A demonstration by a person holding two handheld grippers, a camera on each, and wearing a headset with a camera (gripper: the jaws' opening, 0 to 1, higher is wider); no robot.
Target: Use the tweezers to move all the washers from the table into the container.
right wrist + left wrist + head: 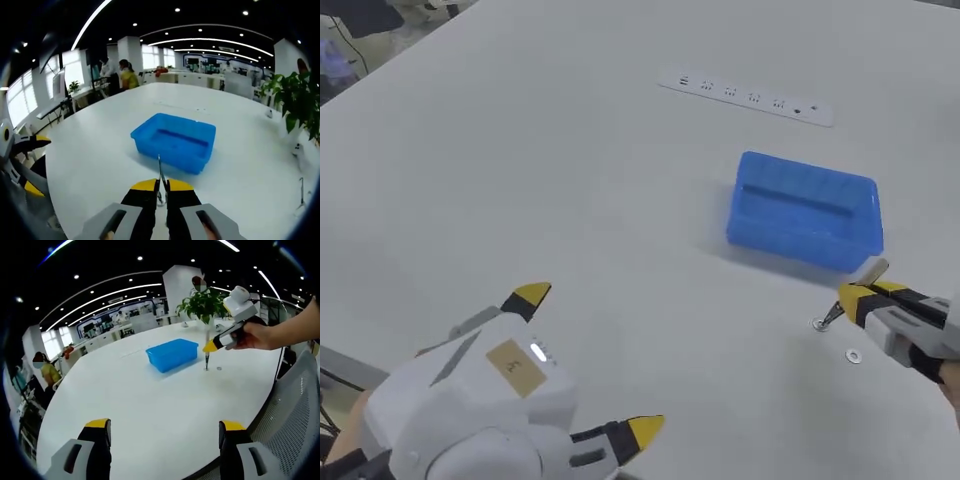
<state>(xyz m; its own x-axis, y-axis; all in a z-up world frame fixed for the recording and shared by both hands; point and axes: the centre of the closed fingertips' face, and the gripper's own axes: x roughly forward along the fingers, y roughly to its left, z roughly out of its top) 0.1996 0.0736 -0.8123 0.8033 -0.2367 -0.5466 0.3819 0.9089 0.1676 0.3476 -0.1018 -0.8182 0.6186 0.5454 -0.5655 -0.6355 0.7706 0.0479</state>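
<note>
by the bin, on the table: washer transfer, early stage

right gripper (857, 296) clamped on tweezers (834, 313), tips at a washer (819, 324) on the table (570, 200). second washer (854, 355) near. bin (805, 210) just behind, looks empty. left gripper (588, 362) apart, idle. judged: both washers left.

Wide open table (540, 170) left of the container (805, 210), container walls rising at right, power strip (745, 97) flat well beyond.
</note>
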